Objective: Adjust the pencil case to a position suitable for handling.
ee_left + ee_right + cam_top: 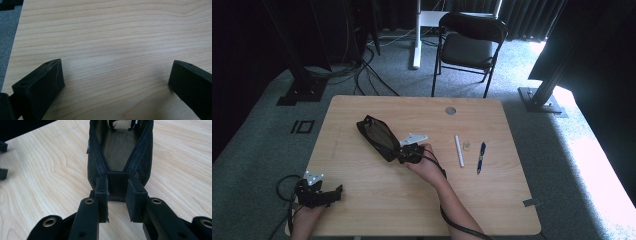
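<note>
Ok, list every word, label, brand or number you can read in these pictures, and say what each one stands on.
No text reads clearly.
The small tag on the black mesh pouch, by its zipper edge in the right gripper view: too small and blurred to read.
The blue pen and the white pen on the table: any print too small to read.

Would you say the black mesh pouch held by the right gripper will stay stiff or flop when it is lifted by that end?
Probably floppy: the pouch is thin mesh cloth, and its zipped sides splay open from the end pinched by the right gripper. It looks light, showing nothing inside. On the smooth table it would likely drag easily rather than tip or roll.
</note>
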Action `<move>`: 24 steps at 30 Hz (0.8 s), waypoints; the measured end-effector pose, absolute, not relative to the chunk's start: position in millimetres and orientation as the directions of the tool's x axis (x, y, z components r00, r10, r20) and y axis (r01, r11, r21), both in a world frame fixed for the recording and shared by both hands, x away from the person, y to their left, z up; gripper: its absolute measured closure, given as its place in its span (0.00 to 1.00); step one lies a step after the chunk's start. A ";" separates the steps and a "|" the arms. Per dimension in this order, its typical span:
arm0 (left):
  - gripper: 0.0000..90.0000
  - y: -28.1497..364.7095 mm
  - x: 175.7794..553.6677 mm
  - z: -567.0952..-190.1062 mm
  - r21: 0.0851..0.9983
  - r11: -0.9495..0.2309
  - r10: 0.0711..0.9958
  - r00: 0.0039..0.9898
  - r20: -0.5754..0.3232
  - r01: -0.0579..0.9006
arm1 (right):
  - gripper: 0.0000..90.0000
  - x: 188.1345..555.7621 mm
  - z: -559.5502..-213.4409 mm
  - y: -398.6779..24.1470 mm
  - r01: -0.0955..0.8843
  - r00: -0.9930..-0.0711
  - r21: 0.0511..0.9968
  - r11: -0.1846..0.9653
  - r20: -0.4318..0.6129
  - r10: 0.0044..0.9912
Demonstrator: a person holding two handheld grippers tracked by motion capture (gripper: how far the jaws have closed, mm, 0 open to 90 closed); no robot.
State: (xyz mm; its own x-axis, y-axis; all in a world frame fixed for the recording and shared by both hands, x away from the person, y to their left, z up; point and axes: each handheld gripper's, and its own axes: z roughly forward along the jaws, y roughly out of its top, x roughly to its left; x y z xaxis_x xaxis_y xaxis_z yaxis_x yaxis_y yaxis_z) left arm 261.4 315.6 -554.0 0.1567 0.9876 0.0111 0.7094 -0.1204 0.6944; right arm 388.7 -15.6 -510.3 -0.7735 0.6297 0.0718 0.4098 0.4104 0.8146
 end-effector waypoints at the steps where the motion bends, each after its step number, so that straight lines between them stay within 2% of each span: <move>1: 0.00 315.6 261.4 -554.0 0.695 -0.120 0.988 0.157 0.011 0.709 | 0.82 387.4 -510.3 -17.6 0.408 -0.776 0.814 0.414 0.071 0.627; 24: 0.00 315.6 261.4 -554.0 0.695 -0.121 0.988 0.157 0.011 0.709 | 0.82 361.9 -507.9 -70.2 0.421 -0.785 0.803 0.422 0.089 0.613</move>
State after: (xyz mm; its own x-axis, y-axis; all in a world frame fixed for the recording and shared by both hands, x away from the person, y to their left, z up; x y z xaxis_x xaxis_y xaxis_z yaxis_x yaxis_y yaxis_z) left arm 261.4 315.6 -554.0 0.1568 0.9876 0.0113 0.7093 -0.1205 0.6945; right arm 361.9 -70.2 -507.9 -0.7849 0.6133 0.0888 0.4209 0.4224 0.8028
